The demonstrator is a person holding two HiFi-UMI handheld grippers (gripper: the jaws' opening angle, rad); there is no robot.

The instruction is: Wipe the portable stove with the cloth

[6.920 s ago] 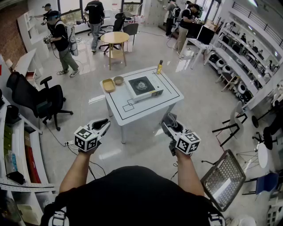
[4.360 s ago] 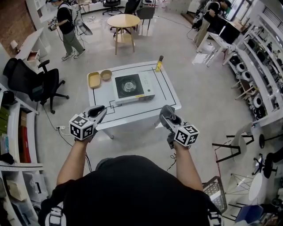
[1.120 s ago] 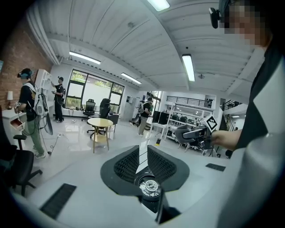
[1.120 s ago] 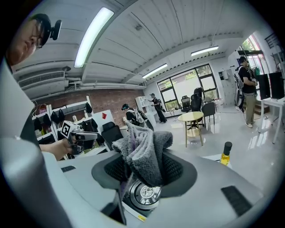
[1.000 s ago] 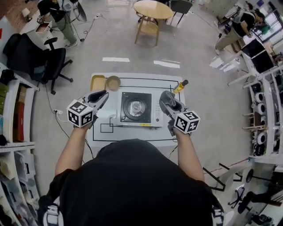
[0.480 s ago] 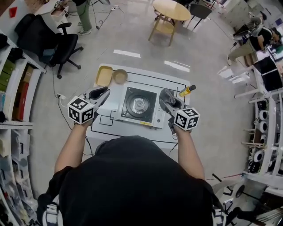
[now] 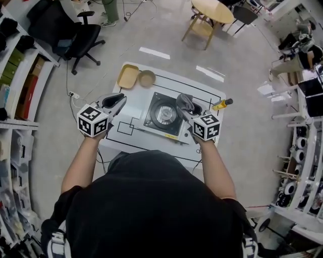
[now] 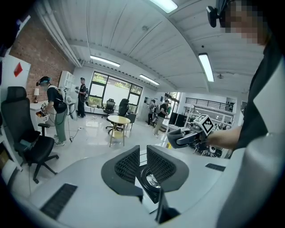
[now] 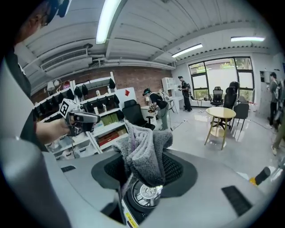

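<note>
The portable stove [image 7: 162, 115] sits in the middle of the white table [image 7: 132, 136]; its round burner [image 9: 144, 192] shows below the right jaws. My right gripper [image 7: 183, 104] hovers over the stove's right part, shut on a grey cloth [image 9: 147, 147] that bunches up between its pads and hangs over them. My left gripper [image 7: 119, 103] is held over the table just left of the stove. Its jaws stand almost together with only a thin slit and nothing between them [image 8: 143, 153]; the stove [image 8: 151, 178] shows through the slit.
A yellow tray [image 7: 127, 76] and a small bowl [image 7: 147, 78] lie at the table's far left corner. A yellow bottle [image 7: 222, 104] lies at the right edge. An office chair [image 7: 75, 30] and a round wooden table [image 7: 212, 12] stand beyond; shelving [image 7: 20, 75] lines the left.
The table has drawn closer beneath me. Both grippers now hang over it, and the right one with the cloth has moved left over the stove.
</note>
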